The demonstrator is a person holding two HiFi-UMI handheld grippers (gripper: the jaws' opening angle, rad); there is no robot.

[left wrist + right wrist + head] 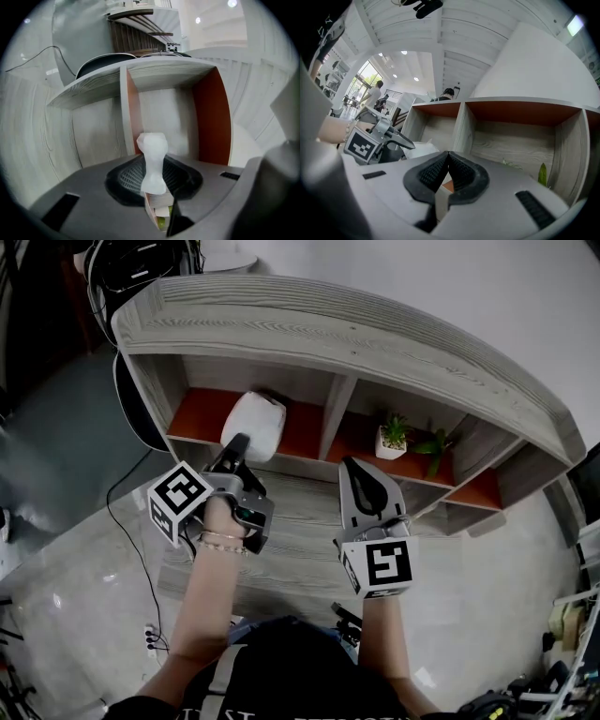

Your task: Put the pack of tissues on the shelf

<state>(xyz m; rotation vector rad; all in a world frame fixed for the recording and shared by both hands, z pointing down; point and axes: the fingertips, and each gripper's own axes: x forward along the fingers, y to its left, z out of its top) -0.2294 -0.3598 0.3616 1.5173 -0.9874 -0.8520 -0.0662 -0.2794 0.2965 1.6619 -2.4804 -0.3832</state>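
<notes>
The jaws of my left gripper (154, 185) are clamped on the crimped end of the pack of tissues (152, 150). The white wrapper is pinched thin between the pads. From there the pack runs straight ahead of the jaws, its long axis pointing into the left compartment (199, 414) of the shelf (328, 320). From the head view its far end is already past the front edge, above the orange lining. I cannot tell whether it rests on anything yet.

The jaws of my right gripper (447, 164) are together with nothing between them. They sit off to the side, facing the divider (335, 413) and the compartment with the potted plant (392, 437).

The left hand is plainly the one placed for this job. I judge the coming move to be a short push forward and a release.
</notes>
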